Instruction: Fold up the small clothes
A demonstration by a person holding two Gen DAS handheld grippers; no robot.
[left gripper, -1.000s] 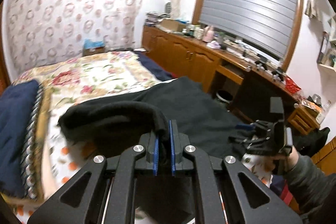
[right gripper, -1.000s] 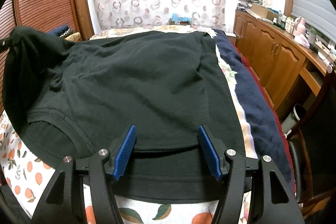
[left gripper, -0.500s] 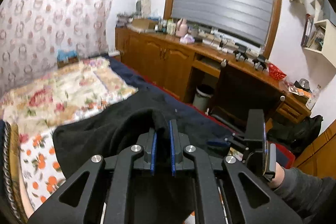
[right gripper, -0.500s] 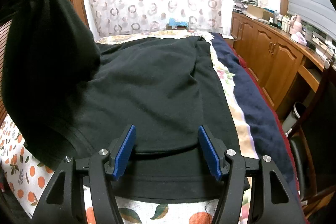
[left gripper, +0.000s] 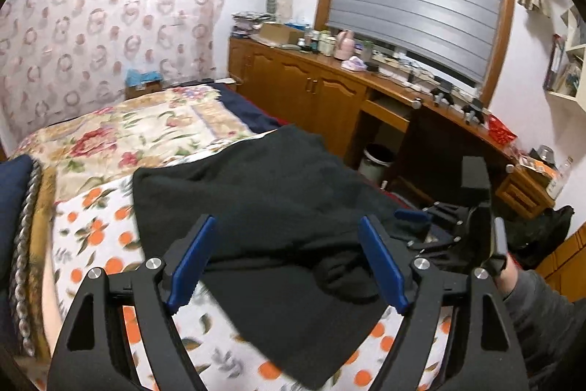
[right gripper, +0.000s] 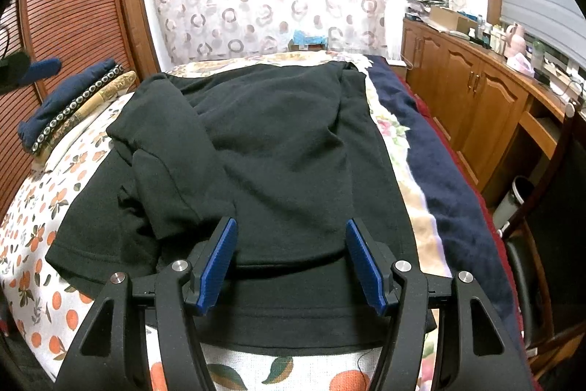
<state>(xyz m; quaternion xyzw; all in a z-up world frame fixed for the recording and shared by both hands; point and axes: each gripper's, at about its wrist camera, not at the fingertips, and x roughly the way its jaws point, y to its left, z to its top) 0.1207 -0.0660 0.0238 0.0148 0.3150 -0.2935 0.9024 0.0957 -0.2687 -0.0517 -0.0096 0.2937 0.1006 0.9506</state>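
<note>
A black T-shirt (right gripper: 293, 149) lies spread on the bed, its left side and sleeve (right gripper: 172, 163) folded over onto the body. It also shows in the left wrist view (left gripper: 278, 200). My left gripper (left gripper: 289, 259) is open and empty, just above the folded part of the shirt. My right gripper (right gripper: 291, 262) is open and empty, hovering over the shirt's near hem. The right gripper also shows in the left wrist view (left gripper: 472, 226) at the right, held by a hand in a grey sleeve.
The bed has an orange-print sheet (right gripper: 40, 244) and a floral blanket (left gripper: 121, 134). A navy blanket (right gripper: 439, 171) runs along its right edge. Folded navy cloth (right gripper: 69, 98) lies at the left. Wooden cabinets (right gripper: 472, 98), a bin (left gripper: 377, 160) and a chair (right gripper: 542, 226) stand on the right.
My left gripper carried the shirt's side over onto the body, then opened and let it go. The fold now lies flat. My right gripper stayed open and barely moved.
</note>
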